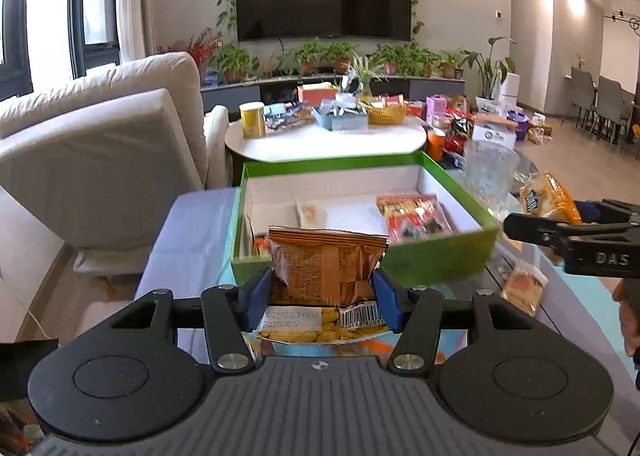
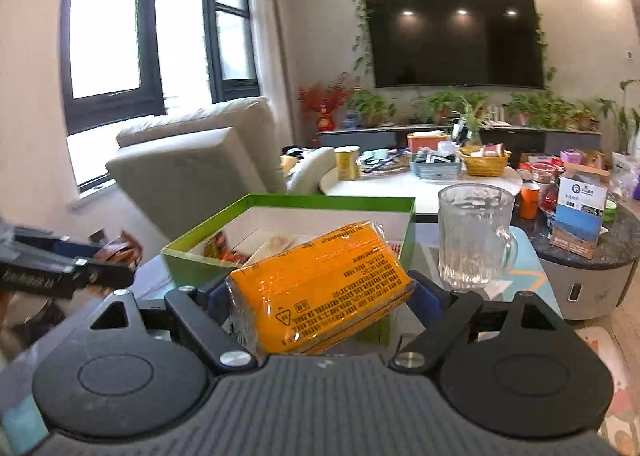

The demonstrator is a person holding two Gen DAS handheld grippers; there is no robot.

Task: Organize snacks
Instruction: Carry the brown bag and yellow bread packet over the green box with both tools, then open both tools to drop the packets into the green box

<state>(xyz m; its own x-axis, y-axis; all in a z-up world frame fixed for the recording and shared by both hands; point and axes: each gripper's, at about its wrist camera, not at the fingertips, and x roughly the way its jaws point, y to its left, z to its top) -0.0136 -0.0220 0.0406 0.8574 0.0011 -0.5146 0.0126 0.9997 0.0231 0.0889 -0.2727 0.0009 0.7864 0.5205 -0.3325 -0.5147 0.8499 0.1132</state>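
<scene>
My left gripper (image 1: 323, 288) is shut on a brown snack packet (image 1: 326, 268), held just in front of the near wall of a green box (image 1: 360, 256). The box holds a red snack pack (image 1: 414, 216) and a small pale packet (image 1: 308, 214). My right gripper (image 2: 316, 296) is shut on an orange cracker pack (image 2: 320, 288), tilted, near the box's front right corner (image 2: 408, 224). The right gripper and its orange pack (image 1: 548, 200) show at the right of the left wrist view. The left gripper (image 2: 64, 272) shows at the left of the right wrist view.
A clear glass mug (image 2: 474, 234) stands right of the box. A wrapped snack (image 1: 522, 290) lies on the table near the box's right side. A white round table (image 1: 328, 140) with baskets and a yellow can stands behind; a sofa (image 1: 100, 144) is at left.
</scene>
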